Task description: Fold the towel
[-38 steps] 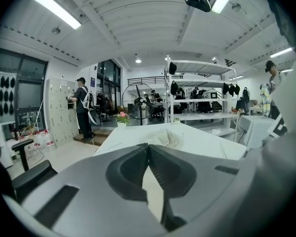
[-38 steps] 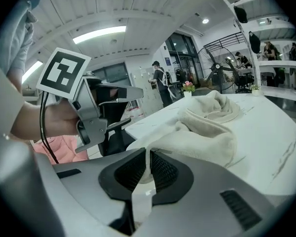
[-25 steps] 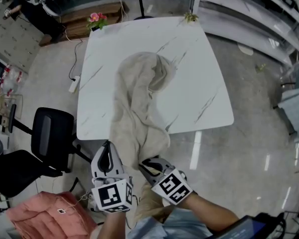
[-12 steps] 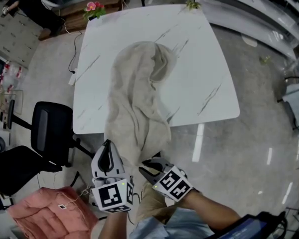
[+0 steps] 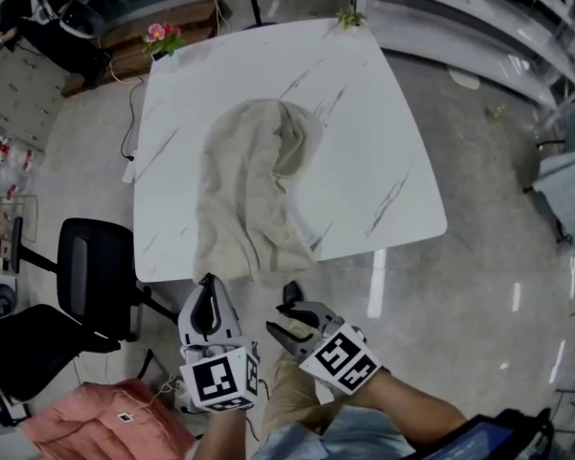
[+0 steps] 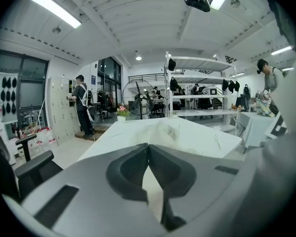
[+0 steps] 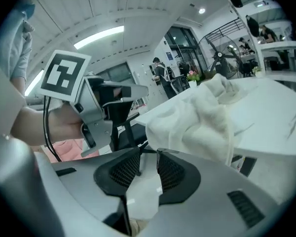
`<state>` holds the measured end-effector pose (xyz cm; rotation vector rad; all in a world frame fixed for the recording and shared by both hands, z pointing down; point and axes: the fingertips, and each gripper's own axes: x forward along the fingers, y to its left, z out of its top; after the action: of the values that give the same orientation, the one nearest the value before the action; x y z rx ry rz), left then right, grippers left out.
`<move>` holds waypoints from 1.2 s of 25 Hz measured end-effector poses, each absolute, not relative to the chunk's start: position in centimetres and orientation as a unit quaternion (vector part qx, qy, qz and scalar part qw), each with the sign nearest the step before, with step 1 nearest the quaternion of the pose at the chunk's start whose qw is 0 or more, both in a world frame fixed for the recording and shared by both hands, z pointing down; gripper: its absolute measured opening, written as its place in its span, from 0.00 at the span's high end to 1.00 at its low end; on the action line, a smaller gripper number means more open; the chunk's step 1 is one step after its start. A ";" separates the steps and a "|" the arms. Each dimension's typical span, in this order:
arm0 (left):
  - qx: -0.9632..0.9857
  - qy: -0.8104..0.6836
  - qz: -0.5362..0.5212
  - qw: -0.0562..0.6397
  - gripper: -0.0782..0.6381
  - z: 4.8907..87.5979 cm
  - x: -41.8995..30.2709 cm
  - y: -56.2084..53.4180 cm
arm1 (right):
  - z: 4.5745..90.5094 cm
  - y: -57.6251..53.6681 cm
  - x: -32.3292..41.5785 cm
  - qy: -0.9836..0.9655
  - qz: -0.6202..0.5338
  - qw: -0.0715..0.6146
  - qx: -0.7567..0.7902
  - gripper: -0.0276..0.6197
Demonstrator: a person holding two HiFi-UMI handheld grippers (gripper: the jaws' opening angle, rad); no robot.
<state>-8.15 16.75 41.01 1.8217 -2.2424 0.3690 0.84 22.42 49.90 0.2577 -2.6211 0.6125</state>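
Note:
A beige towel [image 5: 254,180] lies bunched lengthwise on the white marble table [image 5: 383,132], its near end drooping just over the table's front edge. Both grippers hang below that edge, off the table. My left gripper [image 5: 208,293] is shut with nothing in it; in the left gripper view [image 6: 148,147] its jaws meet, with the table behind them. My right gripper [image 5: 283,312] is just short of the towel's near end and its jaws are opening, empty. The right gripper view shows a gap between the pads [image 7: 149,154], the towel [image 7: 197,117] hanging ahead and the left gripper [image 7: 108,107] beside it.
A black office chair [image 5: 96,266] stands left of the table's near corner, with a pink bundle [image 5: 96,429] on the floor below it. Flowers [image 5: 158,34] and a small plant [image 5: 350,15] sit at the far table edge. Shelving runs along the right [image 5: 517,27].
The towel's end, which hung down to the right gripper, has come free and now lies at the table's edge. The right gripper's jaws have parted and drawn back a little.

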 end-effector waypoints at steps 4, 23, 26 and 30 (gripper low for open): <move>0.634 -0.758 0.114 0.099 0.88 38.3 -8.1 14.0 | 46.2 18.5 1.1 -0.952 0.195 0.202 0.121 0.77; 0.702 -0.706 0.071 0.062 0.88 31.7 -12.7 -2.3 | 40.7 -5.9 3.2 -0.915 0.120 0.243 0.299 0.76; 0.704 -0.702 0.085 0.067 0.88 33.2 -13.1 -3.3 | 43.0 -8.2 3.4 -0.907 0.137 0.250 0.311 0.74; 0.698 -0.702 0.111 0.090 0.88 35.9 -13.8 -4.8 | 46.6 -10.3 3.2 -0.899 0.175 0.256 0.308 0.71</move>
<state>-13.75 -4.81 35.86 2.0757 -2.0867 0.3290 3.22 -10.33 46.65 0.8366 -2.4412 0.4744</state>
